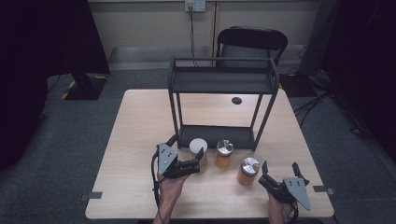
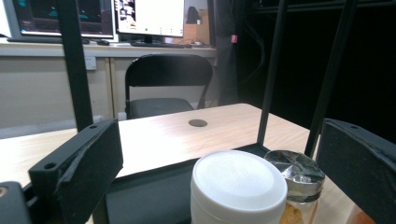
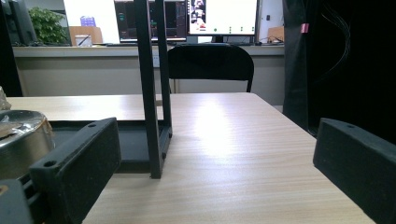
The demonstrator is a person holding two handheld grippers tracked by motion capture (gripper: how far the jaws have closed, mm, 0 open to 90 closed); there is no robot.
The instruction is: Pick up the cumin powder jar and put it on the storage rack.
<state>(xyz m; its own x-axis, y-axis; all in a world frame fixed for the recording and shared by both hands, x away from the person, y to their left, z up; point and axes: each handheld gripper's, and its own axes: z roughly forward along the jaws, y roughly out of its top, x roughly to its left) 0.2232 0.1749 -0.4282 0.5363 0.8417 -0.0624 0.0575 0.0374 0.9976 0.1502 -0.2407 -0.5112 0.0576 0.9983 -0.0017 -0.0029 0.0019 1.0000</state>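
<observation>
left gripper [image 1: 201, 157] reaching around a white-lidded jar [image 1: 198, 149], jaws spread wide

in the left gripper view the white-lidded jar [image 2: 238, 186] is sitting low between the two jaws, closer to the right one, with clear gaps on both sides, so nothing is being gripped. a silver-capped jar [image 2: 295, 173] with orange contents is standing just behind it toward the right jaw, and the black rack [image 2: 72, 65] is rising beyond both. in the high view the right gripper [image 1: 280, 169] is resting on the table [image 1: 140, 121] with its jaws parted and holding nothing; a second silver-capped jar [image 1: 248, 171] is standing just off its left jaw, and its edge [image 3: 18, 140] is peeking in beside that jaw in the right gripper view. a black chair [image 1: 252, 42] is standing behind the table.
</observation>
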